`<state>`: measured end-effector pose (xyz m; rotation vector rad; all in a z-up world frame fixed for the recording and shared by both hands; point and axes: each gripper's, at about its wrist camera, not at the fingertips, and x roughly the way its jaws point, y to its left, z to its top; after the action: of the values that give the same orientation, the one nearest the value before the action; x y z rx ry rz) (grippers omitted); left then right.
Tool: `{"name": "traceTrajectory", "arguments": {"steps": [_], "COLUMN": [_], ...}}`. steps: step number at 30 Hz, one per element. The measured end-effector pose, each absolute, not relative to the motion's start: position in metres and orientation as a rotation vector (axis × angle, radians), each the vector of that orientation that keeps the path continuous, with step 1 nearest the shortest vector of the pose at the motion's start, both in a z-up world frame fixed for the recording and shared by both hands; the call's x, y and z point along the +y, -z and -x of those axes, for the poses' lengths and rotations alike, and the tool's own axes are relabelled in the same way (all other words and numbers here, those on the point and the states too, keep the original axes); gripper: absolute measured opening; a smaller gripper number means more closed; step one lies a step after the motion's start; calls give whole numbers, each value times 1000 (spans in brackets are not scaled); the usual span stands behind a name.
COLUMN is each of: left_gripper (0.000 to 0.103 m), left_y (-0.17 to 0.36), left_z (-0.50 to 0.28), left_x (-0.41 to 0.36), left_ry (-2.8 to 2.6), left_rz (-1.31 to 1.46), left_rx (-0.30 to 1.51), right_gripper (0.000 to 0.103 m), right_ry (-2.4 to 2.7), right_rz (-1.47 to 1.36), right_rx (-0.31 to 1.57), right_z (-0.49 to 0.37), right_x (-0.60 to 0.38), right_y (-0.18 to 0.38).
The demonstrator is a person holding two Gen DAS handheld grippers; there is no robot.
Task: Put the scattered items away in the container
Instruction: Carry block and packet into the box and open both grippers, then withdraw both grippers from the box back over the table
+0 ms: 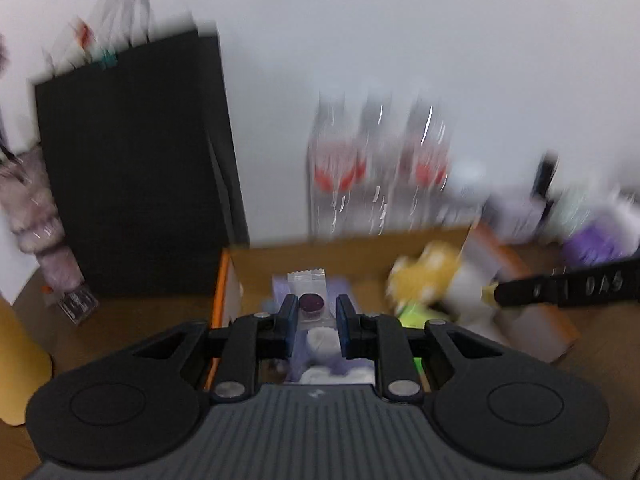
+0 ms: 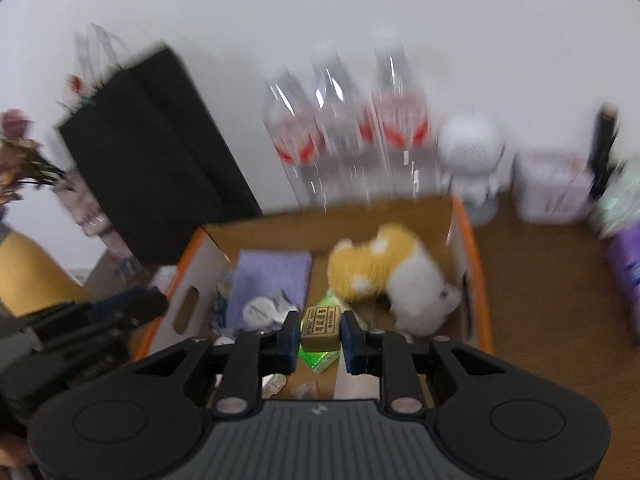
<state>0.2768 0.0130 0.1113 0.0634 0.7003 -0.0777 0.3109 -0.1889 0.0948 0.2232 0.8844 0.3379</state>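
Observation:
An open cardboard box (image 1: 320, 250) with orange edges, also in the right wrist view (image 2: 470, 236), holds a yellow and white plush toy (image 2: 384, 268), a purple cloth (image 2: 272, 272) and a green packet (image 2: 320, 356). My left gripper (image 1: 317, 320) hovers over the box with a clear snack packet (image 1: 310, 300) holding a dark round piece between its fingers; the jaws look slightly apart. My right gripper (image 2: 320, 330) hovers over the box with a small brown block (image 2: 320, 326) between its fingers; contact is not clear. Both views are blurred.
A black paper bag (image 1: 132, 168) stands left of the box. Three clear water bottles (image 2: 348, 136) stand behind it against the white wall. A white round device (image 2: 470, 148), a white tub (image 2: 548, 188) and purple packs (image 2: 624, 264) lie to the right on the wooden table (image 2: 540, 300).

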Motion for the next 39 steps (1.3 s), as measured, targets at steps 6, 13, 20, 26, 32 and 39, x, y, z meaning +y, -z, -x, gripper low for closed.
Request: {"name": "traceTrajectory", "arguments": {"steps": [6,13,20,26,32,39], "left_gripper": [11,14,78,96,103,103], "left_y": [-82,-80,-98,-103,-119,-136], "left_z": [-327,-344,-335,-320,-297,-252], "left_x": [29,38,28,10,1,-9], "left_ry": [67,115,134,115,59,51], "left_rz": [7,56,7,-84,-106,-81], "left_rx": [872,962,973,1005,997,942], "right_gripper": [20,36,66,83,85,88], "right_ry": [-326,-315,-258,-195,-184,-178], "right_rz": [-198,-177,-155,-138,-104,-104], "right_rx": [1019,1080,1132,1164,1143,1073], "right_z": [-349,-366,-362,-350,-327,-283], "right_x": [-164,-155,-161,-170,-180,-186], "right_y": [-64,-60,-70,-72,-88,-101]}}
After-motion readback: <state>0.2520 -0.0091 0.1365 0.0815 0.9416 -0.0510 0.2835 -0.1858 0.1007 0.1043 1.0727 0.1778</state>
